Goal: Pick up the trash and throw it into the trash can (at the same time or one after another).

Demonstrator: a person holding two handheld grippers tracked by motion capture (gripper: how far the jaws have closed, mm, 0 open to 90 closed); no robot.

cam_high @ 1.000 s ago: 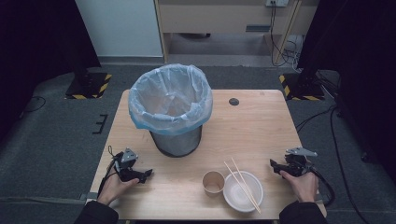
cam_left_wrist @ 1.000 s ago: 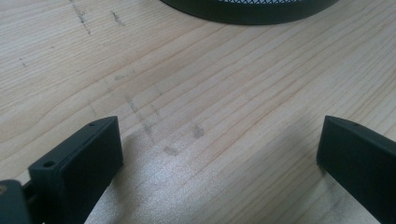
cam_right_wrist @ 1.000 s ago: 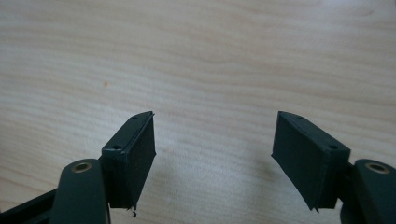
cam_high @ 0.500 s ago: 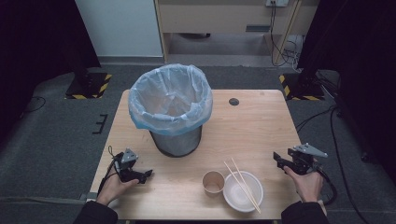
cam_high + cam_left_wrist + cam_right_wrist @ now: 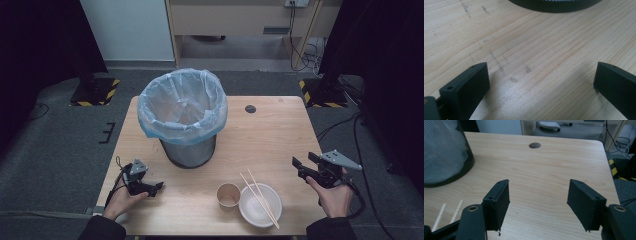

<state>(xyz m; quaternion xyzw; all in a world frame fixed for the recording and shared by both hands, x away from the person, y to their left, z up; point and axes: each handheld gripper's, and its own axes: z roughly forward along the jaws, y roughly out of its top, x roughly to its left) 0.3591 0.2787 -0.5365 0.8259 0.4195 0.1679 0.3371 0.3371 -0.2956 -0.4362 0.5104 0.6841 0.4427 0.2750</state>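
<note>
A black mesh bin lined with a pale blue bag stands at the table's middle left. Near the front edge a paper cup stands beside a white bowl with two chopsticks laid across it. My left gripper rests low at the front left, open, over bare wood, with the bin's base ahead. My right gripper is held above the table's right edge, open and empty; its jaws have just closed slightly.
The wooden table has a round cable hole at the back right. The chopstick ends lie left of my right gripper's jaws. Dark floor, cables and striped stand bases surround the table.
My right gripper has risen off the table and shifted slightly right. The left hand and the tabletop objects have not moved.
</note>
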